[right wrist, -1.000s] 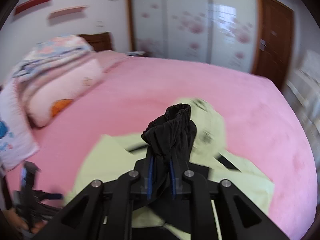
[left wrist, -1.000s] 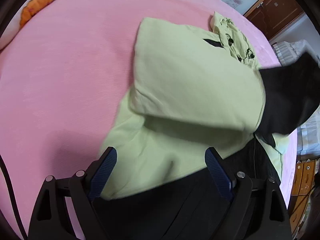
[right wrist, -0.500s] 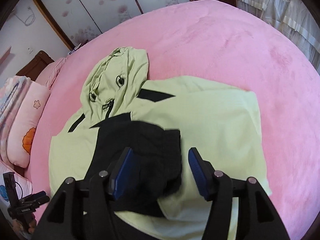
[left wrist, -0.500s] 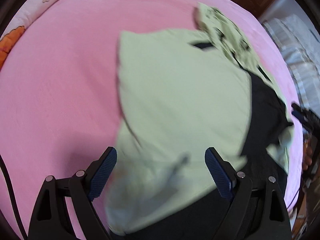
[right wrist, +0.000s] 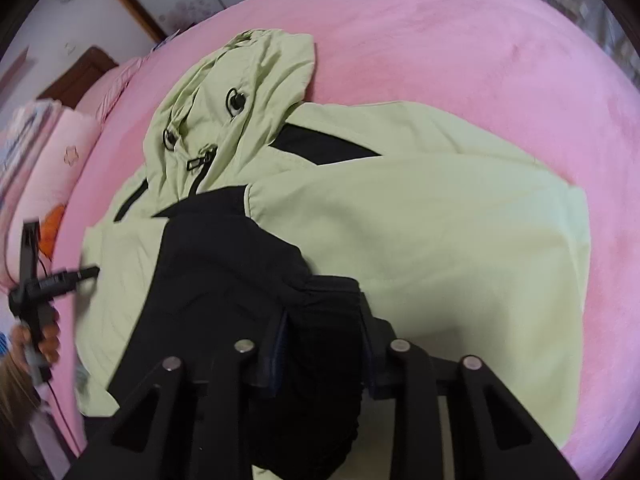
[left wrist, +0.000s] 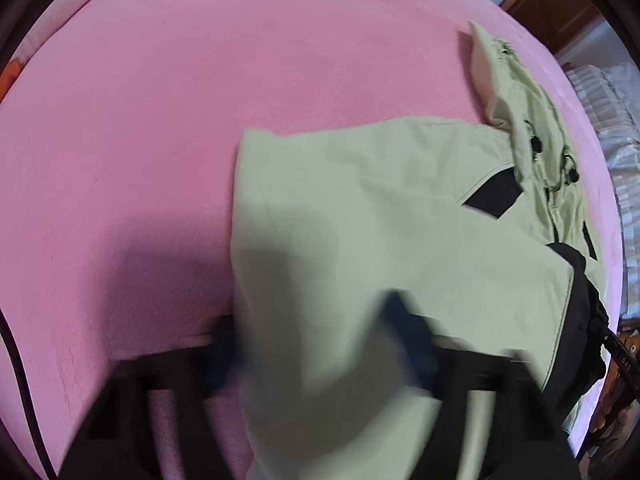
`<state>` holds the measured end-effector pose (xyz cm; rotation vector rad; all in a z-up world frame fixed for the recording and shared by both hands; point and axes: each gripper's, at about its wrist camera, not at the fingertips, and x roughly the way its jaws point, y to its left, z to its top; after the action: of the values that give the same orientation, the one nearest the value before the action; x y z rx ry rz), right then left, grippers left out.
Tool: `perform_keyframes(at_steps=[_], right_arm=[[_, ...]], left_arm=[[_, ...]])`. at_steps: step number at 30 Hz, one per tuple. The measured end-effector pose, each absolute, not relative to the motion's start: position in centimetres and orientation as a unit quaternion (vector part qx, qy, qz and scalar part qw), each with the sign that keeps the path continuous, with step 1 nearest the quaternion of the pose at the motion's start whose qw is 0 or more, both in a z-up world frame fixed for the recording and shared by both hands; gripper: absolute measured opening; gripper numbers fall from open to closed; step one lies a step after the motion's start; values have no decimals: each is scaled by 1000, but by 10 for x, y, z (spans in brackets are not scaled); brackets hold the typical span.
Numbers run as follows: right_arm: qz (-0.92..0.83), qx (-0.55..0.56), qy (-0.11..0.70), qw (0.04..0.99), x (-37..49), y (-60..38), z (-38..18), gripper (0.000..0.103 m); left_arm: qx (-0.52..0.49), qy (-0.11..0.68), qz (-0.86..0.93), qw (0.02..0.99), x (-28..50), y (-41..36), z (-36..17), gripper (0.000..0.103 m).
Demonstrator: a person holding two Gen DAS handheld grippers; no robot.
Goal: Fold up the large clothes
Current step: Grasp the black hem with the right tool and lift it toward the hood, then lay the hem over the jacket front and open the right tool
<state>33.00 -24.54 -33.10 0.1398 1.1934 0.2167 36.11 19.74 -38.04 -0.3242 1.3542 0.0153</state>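
A light green hooded jacket point(right wrist: 440, 232) with black panels lies on the pink bed point(right wrist: 480, 40), hood point(right wrist: 240, 92) toward the far side. A sleeve is folded across its body, ending in a black cuff point(right wrist: 320, 340). My right gripper point(right wrist: 322, 344) sits with the black cuff between its fingers, jaws partly apart. In the left wrist view the jacket point(left wrist: 380, 220) fills the right half. My left gripper point(left wrist: 316, 344) is blurred, jaws wide apart, over the jacket's near edge.
Pink pillows point(right wrist: 52, 168) and folded bedding lie at the bed's left. The left gripper and the hand holding it point(right wrist: 36, 292) show at the left edge of the right wrist view. Bare pink blanket point(left wrist: 160, 120) lies left of the jacket. A wardrobe and wooden door stand behind.
My right gripper lowered the black cuff onto the jacket's body and opened, then narrowed around the cuff. My left gripper moved over the jacket's left edge, staying open.
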Motion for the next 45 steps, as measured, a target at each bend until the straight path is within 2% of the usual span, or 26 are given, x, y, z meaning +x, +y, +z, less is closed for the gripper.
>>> perform_keyframes(at_steps=[3, 6, 10, 12, 14, 16, 18, 22, 24, 25, 31, 35, 37, 39, 40, 43, 44, 45], right_arm=[[104, 45, 500, 858, 325, -239, -302, 24], [80, 24, 448, 890, 330, -237, -287, 24], [34, 25, 515, 856, 354, -242, -335, 27], [25, 48, 527, 848, 353, -246, -342, 29], [8, 77, 514, 855, 345, -254, -328, 42], [-4, 110, 488, 866, 331, -264, -312, 48], [-25, 122, 465, 876, 314, -269, -296, 48], [6, 122, 448, 886, 287, -246, -279, 48], [47, 111, 451, 884, 275, -212, -280, 48], [70, 106, 458, 880, 275, -193, -283, 48], [147, 56, 486, 859, 269, -105, -323, 47], [75, 14, 491, 868, 285, -132, -346, 47], [24, 5, 491, 871, 287, -168, -349, 43], [9, 34, 495, 868, 285, -215, -350, 6], [20, 60, 504, 861, 284, -235, -351, 0], [11, 57, 504, 862, 275, -252, -341, 2], [-3, 44, 504, 863, 272, -252, -336, 10], [-2, 52, 503, 863, 269, -254, -332, 11]], left_arm=[[-130, 607, 37, 783, 363, 194, -369, 6], [-104, 571, 51, 813, 360, 185, -356, 5], [-63, 569, 84, 816, 366, 174, -370, 7], [-49, 571, 93, 814, 368, 168, -375, 10], [-45, 572, 100, 813, 367, 168, -371, 14], [-48, 575, 110, 809, 362, 169, -361, 21], [-57, 566, 130, 812, 349, 168, -345, 28], [-107, 536, 115, 830, 310, 159, -310, 31], [-141, 523, 90, 835, 294, 136, -304, 45], [-156, 520, 74, 837, 284, 121, -304, 47], [-144, 552, 50, 820, 255, 66, -344, 48], [-112, 561, 86, 816, 254, 83, -366, 48], [-103, 559, 103, 817, 257, 99, -367, 48], [-90, 557, 122, 816, 259, 112, -369, 48], [-86, 559, 126, 815, 261, 118, -370, 48], [-76, 561, 136, 813, 262, 130, -369, 48], [-73, 562, 138, 813, 262, 133, -369, 48], [-76, 563, 138, 811, 264, 134, -368, 48]])
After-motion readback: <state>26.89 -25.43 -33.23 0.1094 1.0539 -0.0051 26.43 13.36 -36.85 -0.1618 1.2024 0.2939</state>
